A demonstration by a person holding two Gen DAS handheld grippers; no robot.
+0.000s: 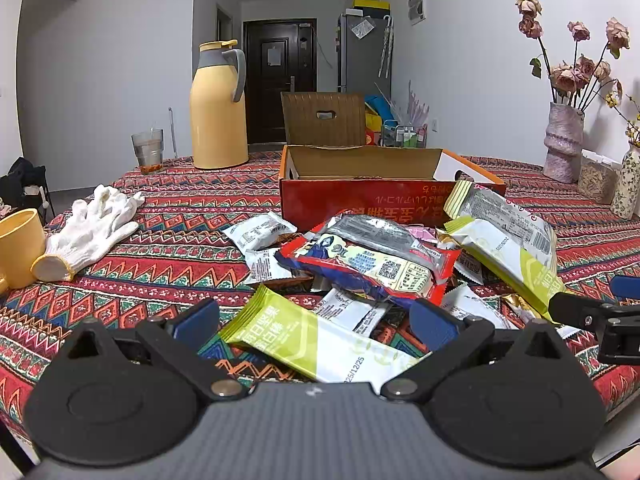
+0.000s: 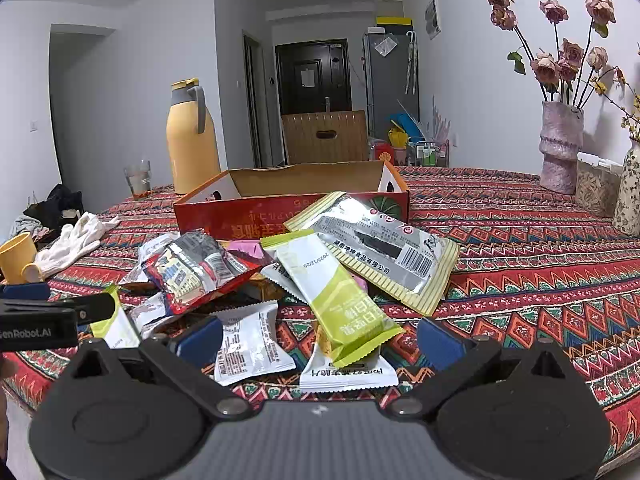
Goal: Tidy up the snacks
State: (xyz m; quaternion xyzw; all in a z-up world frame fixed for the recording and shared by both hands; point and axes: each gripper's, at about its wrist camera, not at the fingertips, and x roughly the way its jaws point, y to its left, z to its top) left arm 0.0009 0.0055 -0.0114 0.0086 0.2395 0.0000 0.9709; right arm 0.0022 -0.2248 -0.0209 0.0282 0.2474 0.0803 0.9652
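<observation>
While both claws stand apart and empty, the left claw (image 1: 316, 322) has a long green-and-white foil snack bar (image 1: 320, 340) lying between its fingers, long axis slanting across the gap. The right claw (image 2: 320, 340) faces the snack heap at the desk's near edge, before the open red cardboard box (image 1: 360, 196).

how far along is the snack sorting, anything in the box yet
Barely begun. Done: nothing visible inside the red box. In hand: nothing; the left gripper is open around a green bar, the right gripper open too. Left: the whole snack pile.
</observation>
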